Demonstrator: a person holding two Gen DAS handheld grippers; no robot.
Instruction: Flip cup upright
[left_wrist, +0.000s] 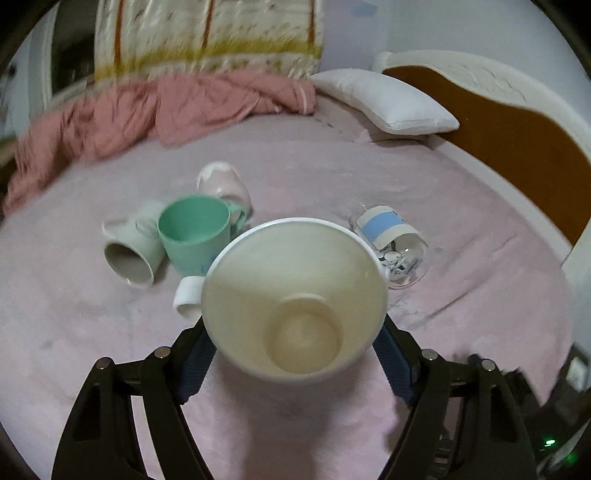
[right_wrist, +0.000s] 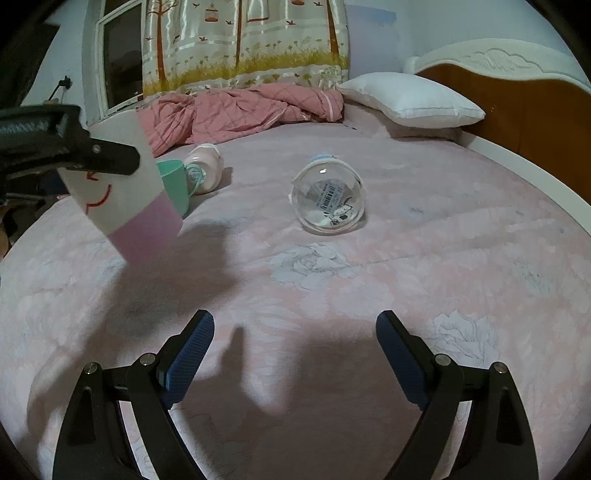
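My left gripper (left_wrist: 293, 350) is shut on a white mug (left_wrist: 295, 295) with a pink base, held above the bed with its mouth facing the camera and its handle (left_wrist: 188, 297) to the left. In the right wrist view the same mug (right_wrist: 125, 192) hangs tilted at the left, clamped by the left gripper's black finger (right_wrist: 110, 158). My right gripper (right_wrist: 295, 354) is open and empty over the pink sheet.
On the bed lie a clear glass cup with a blue band (left_wrist: 393, 243) (right_wrist: 328, 199), a grey mug (left_wrist: 133, 251) and a pale pink cup (left_wrist: 223, 182) on their sides; a green mug (left_wrist: 194, 236) stands upright. Pink blanket (left_wrist: 147, 110), pillow (left_wrist: 388, 101), headboard (left_wrist: 517, 129) behind.
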